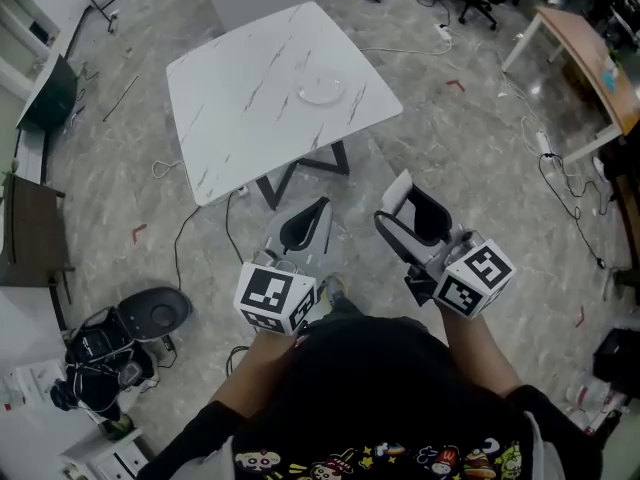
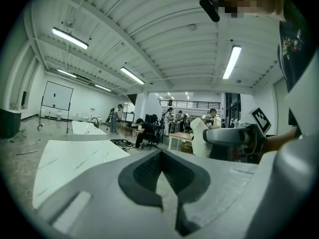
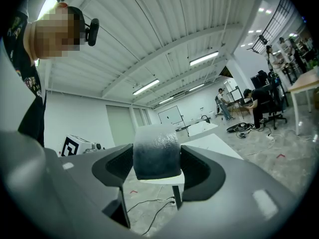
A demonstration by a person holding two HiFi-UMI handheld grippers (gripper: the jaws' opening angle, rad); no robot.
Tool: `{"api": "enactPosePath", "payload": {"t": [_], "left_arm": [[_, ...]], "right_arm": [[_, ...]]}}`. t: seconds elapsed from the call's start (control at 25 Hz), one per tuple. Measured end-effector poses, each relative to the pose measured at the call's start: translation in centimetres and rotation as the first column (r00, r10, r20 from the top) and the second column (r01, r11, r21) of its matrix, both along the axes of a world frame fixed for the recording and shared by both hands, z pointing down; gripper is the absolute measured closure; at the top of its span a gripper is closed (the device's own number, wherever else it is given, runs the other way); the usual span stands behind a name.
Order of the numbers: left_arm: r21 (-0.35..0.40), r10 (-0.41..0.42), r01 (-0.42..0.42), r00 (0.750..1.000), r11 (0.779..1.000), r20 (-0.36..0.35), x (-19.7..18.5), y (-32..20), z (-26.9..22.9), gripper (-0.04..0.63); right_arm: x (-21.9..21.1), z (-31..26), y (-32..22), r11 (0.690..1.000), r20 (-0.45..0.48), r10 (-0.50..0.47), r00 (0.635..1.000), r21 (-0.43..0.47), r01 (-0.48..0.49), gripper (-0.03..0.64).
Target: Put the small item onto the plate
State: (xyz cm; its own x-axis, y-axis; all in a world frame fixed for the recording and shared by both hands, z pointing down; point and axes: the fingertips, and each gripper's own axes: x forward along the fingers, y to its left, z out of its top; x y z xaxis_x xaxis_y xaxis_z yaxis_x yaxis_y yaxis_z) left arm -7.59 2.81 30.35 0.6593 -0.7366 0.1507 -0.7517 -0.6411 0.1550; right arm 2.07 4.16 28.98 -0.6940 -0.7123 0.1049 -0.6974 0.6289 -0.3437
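Note:
A clear glass plate (image 1: 322, 90) lies on the white marble table (image 1: 250, 98), far ahead of both grippers. My right gripper (image 1: 408, 211) is held over the floor short of the table and is shut on the small item (image 3: 155, 153), a pale block with a dark textured face. The block sits squarely between the jaws, and its white end (image 1: 400, 190) sticks out past them. My left gripper (image 1: 305, 225) hangs beside it at the left, shut with nothing in it; its dark pads (image 2: 149, 171) meet. The left gripper view shows the right gripper (image 2: 234, 136) and the table (image 2: 70, 158).
Cables trail over the grey floor around the table's black legs (image 1: 300, 173). A wooden desk (image 1: 590, 58) stands at the far right, a dark cabinet (image 1: 30, 238) at the left, a round black device (image 1: 155, 313) at lower left. People sit and stand in the background (image 2: 144, 131).

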Motion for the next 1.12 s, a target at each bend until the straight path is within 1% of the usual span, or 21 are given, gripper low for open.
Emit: {"api": "enactPosePath", "payload": {"t": [0.12, 0.32, 0.44, 0.64, 0.88, 1.0, 1.12], "left_arm": [[-0.006, 0.013, -0.013, 1.000, 1.000, -0.009, -0.5, -1.6, 0.5, 0.595], [-0.006, 0.018, -0.018, 1.000, 1.000, -0.021, -0.5, -3.2, 0.2, 0.595], [-0.008, 0.018, -0.018, 1.000, 1.000, -0.015, -0.9, -3.9, 0.3, 0.595], [-0.017, 0.000, 0.000, 1.000, 1.000, 0.005, -0.3, -5.6, 1.3, 0.595], [-0.023, -0.035, 0.036, 0.999, 0.999, 0.041, 0.5, -10.5, 2.5, 0.595], [-0.025, -0.061, 0.062, 0.996, 0.998, 0.060, 1.0, -14.2, 2.9, 0.595], [-0.043, -0.097, 0.100, 0.994, 0.994, 0.057, 1.8, -18.6, 3.5, 0.595]], "right_arm": [[-0.6, 0.0, -1.2, 1.000, -0.008, 0.016, 1.000, -0.005, -0.016, 0.296], [-1.0, 0.5, -2.4, 1.000, -0.015, 0.010, 1.000, -0.028, -0.010, 0.295], [-1.7, 0.8, -3.4, 1.000, -0.017, -0.001, 1.000, -0.030, 0.001, 0.296], [-1.2, 2.2, -5.6, 0.999, -0.009, -0.023, 1.000, -0.040, 0.022, 0.296], [-0.5, 4.3, -11.3, 0.996, 0.021, -0.068, 0.997, -0.062, 0.069, 0.296], [0.0, 5.2, -15.0, 0.992, 0.026, -0.101, 0.995, -0.071, 0.103, 0.296], [1.1, 6.1, -19.2, 0.987, 0.026, -0.136, 0.990, -0.088, 0.137, 0.296]]}}
